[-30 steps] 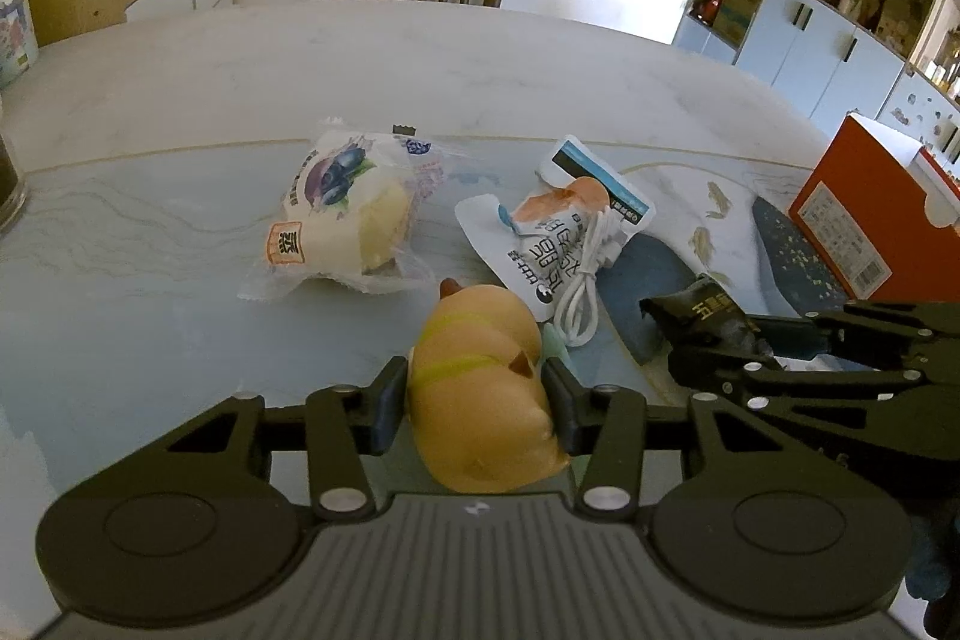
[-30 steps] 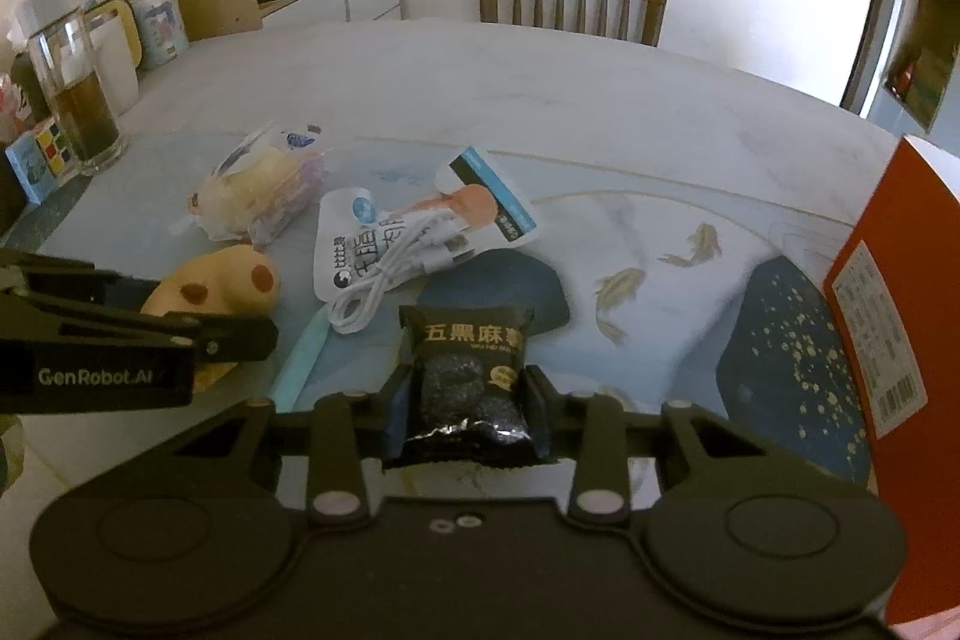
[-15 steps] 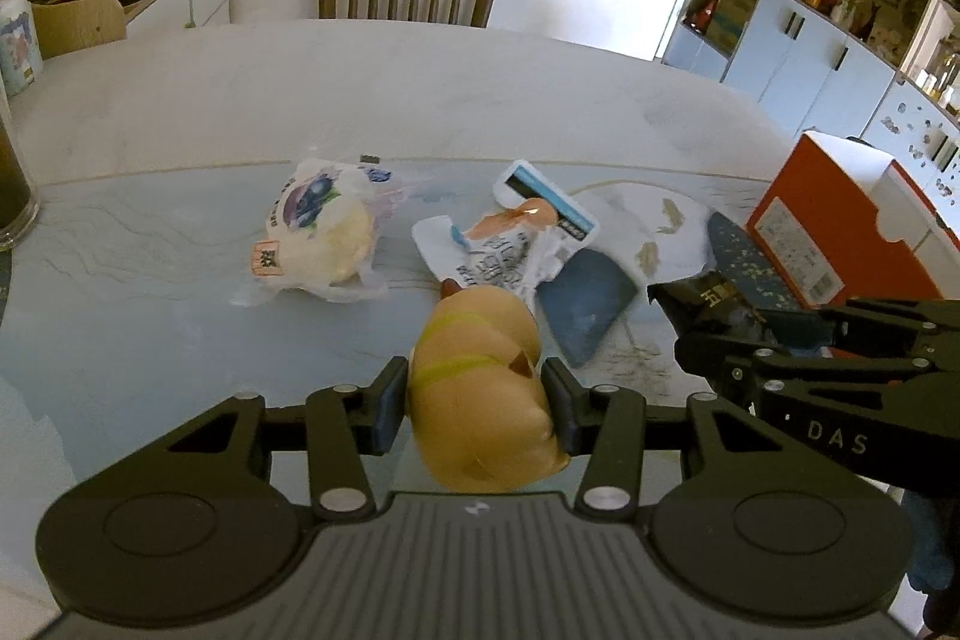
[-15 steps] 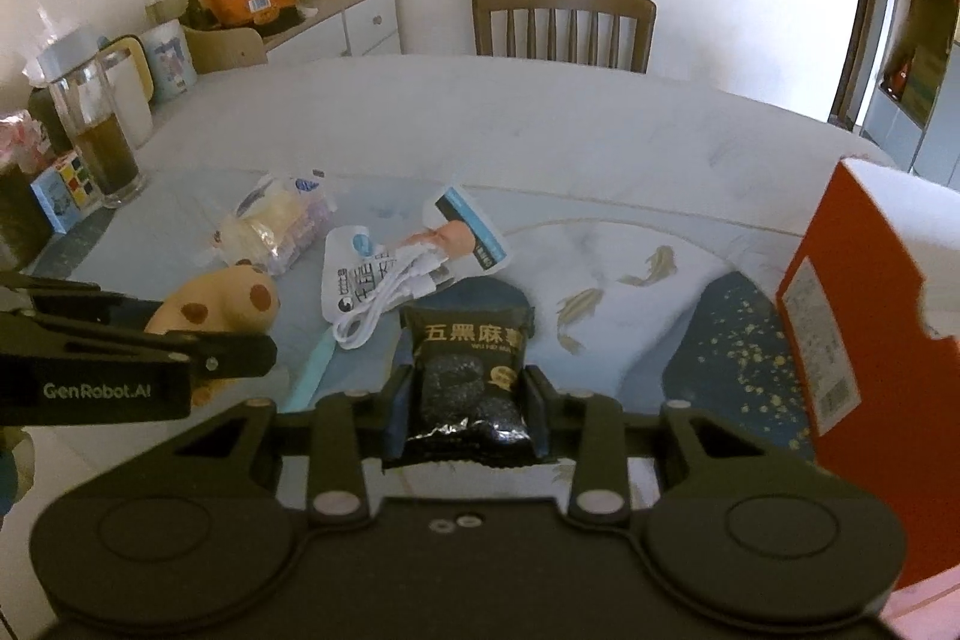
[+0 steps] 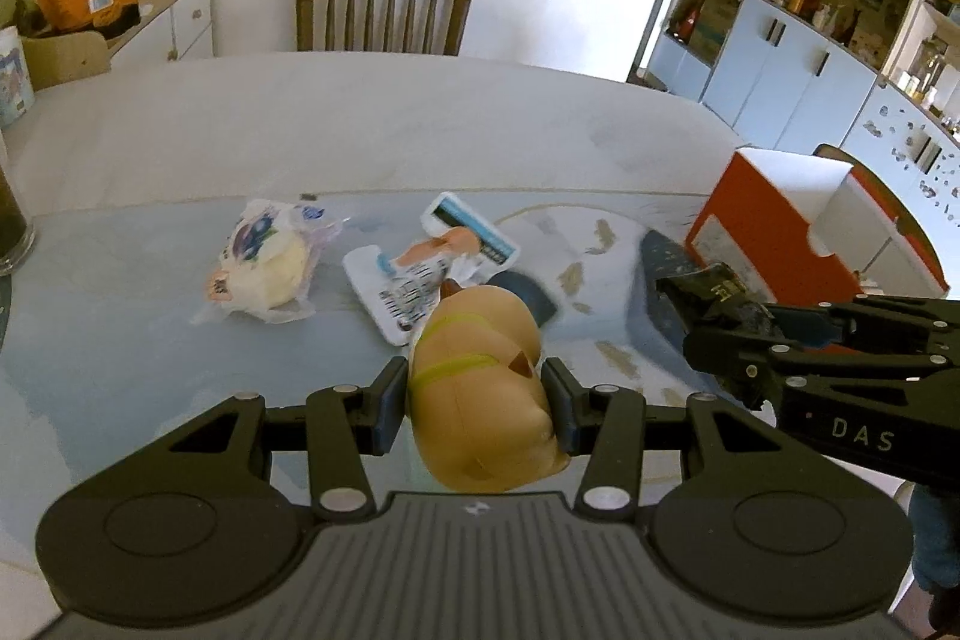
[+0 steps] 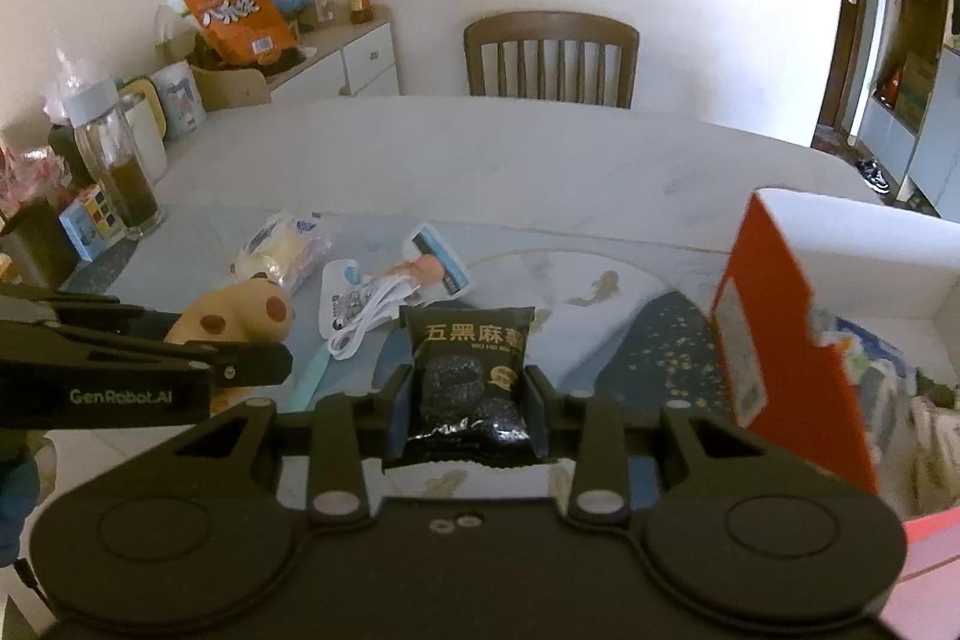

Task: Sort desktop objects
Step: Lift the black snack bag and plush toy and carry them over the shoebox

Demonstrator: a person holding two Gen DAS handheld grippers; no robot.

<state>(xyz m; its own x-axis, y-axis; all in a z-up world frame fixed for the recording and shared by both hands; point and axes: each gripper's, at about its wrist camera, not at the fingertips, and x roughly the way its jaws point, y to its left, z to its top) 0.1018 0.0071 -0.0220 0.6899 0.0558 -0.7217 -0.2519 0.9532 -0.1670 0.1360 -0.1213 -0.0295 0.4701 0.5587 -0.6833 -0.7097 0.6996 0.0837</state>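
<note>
My left gripper [image 5: 474,400] is shut on a tan plush toy [image 5: 483,388] with a yellow band, held above the table. In the right wrist view that toy [image 6: 234,319] shows at the left, behind the left gripper's arm. My right gripper [image 6: 468,406] is shut on a black snack packet [image 6: 471,370] with gold lettering, also off the table. From the left wrist view the packet [image 5: 711,289] sticks out of the right gripper's tip. On the table lie a wrapped bread roll [image 5: 267,259], a white pouch with a coiled white cable [image 6: 375,307] and an orange box [image 6: 786,334] at the right.
A wooden chair [image 5: 384,10] stands at the table's far side. A glass bottle of dark liquid [image 6: 117,166], mugs and a puzzle cube sit at the table's left edge. An orange snack bag [image 6: 237,13] rests on a side cabinet. Inside the orange box lie several items.
Both grippers have risen and pulled back with their loads, so the table items look smaller and farther. The orange box has come further into view at the right.
</note>
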